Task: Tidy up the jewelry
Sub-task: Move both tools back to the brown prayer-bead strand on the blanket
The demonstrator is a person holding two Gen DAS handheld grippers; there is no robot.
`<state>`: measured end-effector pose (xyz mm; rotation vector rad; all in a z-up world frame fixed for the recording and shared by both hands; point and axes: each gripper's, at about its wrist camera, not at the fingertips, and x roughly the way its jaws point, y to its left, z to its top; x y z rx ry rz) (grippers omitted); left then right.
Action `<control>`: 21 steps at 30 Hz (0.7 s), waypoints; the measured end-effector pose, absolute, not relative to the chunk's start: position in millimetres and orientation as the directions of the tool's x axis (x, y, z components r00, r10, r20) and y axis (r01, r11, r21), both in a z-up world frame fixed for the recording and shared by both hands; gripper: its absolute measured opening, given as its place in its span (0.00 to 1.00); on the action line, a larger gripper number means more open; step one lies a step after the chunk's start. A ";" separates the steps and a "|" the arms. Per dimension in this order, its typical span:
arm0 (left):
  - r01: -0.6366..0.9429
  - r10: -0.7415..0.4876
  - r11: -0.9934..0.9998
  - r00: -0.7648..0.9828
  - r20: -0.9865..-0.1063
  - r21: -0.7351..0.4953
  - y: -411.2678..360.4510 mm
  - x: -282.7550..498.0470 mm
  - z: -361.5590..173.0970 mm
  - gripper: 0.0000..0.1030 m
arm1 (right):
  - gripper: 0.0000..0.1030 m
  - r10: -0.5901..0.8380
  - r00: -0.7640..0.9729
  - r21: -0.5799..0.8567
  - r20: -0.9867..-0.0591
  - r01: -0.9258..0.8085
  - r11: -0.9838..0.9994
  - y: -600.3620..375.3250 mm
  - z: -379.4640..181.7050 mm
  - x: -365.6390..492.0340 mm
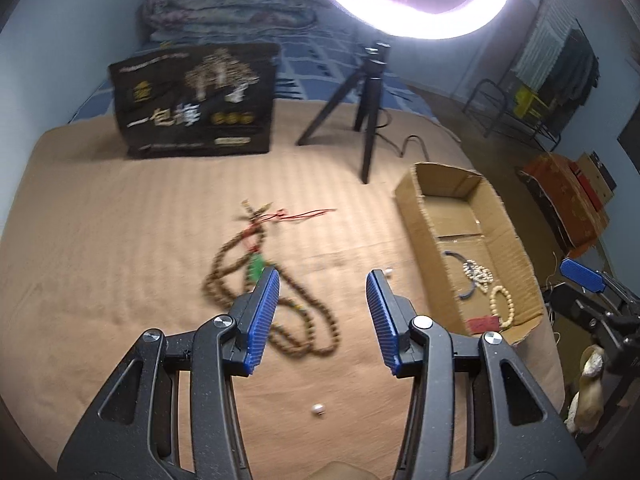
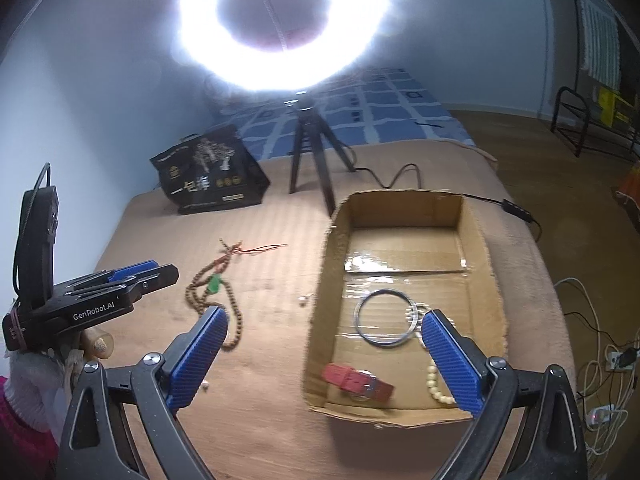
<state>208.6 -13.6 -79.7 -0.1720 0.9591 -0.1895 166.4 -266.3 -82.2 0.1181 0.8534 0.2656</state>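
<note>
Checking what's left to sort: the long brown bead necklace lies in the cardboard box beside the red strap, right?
Not quite: the necklace lies on the tan blanket, outside the box. The red strap is in the box, as the right wrist view shows.

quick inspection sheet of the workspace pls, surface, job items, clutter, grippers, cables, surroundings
surface: tan blanket over a bed, mostly bare
job's things: long brown bead necklace with a green pendant and red cord lies loose on the blanket; two small pearl-like beads also loose; cardboard box holds a metal bangle, cream bead bracelet and red strap watch
clutter: black printed bag standing at the back
grippers: left gripper open over the necklace, nothing between its jaws; right gripper wide open above the box, empty
cables: black lead runs from the tripod across the blanket; white cords on the floor
surroundings: ring light, blue checked sheet, clothes rack
</note>
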 end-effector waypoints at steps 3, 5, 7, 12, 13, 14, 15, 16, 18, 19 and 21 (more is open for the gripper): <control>0.054 -0.222 0.971 0.555 -0.802 -0.231 4.3 206.9 -86.5 0.45 | 0.96 0.302 0.617 0.222 -0.726 -0.206 0.953 -254.6 -83.4 169.5; 0.033 -0.219 0.970 0.550 -0.806 -0.241 15.4 206.6 -91.7 0.45 | 0.96 0.321 0.609 0.233 -0.726 -0.222 0.947 -245.0 -85.6 173.6; 0.012 -0.218 0.967 0.545 -0.810 -0.253 26.3 207.1 -98.2 0.45 | 0.96 0.332 0.599 0.241 -0.729 -0.230 0.943 -236.4 -87.9 177.0; -0.014 -0.221 0.963 0.536 -0.815 -0.270 44.0 210.7 -108.1 0.45 | 0.96 0.367 0.571 0.267 -0.734 -0.255 0.929 -215.4 -95.2 185.6; -0.018 -0.223 0.961 0.535 -0.815 -0.275 47.0 211.9 -109.1 0.45 | 0.96 0.373 0.564 0.269 -0.736 -0.262 0.927 -210.2 -97.4 187.8; -0.024 -0.225 0.959 0.535 -0.814 -0.281 50.0 213.2 -109.9 0.45 | 0.96 0.378 0.558 0.270 -0.739 -0.269 0.925 -205.1 -99.7 189.7; -0.031 -0.227 0.957 0.535 -0.814 -0.288 53.6 214.7 -110.9 0.45 | 0.96 0.382 0.551 0.271 -0.742 -0.274 0.923 -201.3 -101.5 190.7; -0.038 -0.230 0.955 0.534 -0.814 -0.295 57.7 216.2 -112.2 0.45 | 0.96 0.387 0.543 0.276 -0.745 -0.277 0.920 -198.2 -103.7 192.6; -0.055 -0.235 0.949 0.528 -0.816 -0.310 64.3 218.9 -116.1 0.45 | 0.96 0.400 0.526 0.290 -0.750 -0.281 0.915 -193.3 -107.9 196.3; -0.064 -0.240 0.946 0.523 -0.818 -0.319 67.8 220.8 -119.2 0.45 | 0.95 0.405 0.518 0.297 -0.754 -0.281 0.913 -190.2 -110.8 199.1; -0.075 -0.249 0.940 0.512 -0.822 -0.332 71.6 224.3 -124.9 0.45 | 0.94 0.411 0.502 0.301 -0.761 -0.287 0.909 -184.5 -115.2 203.1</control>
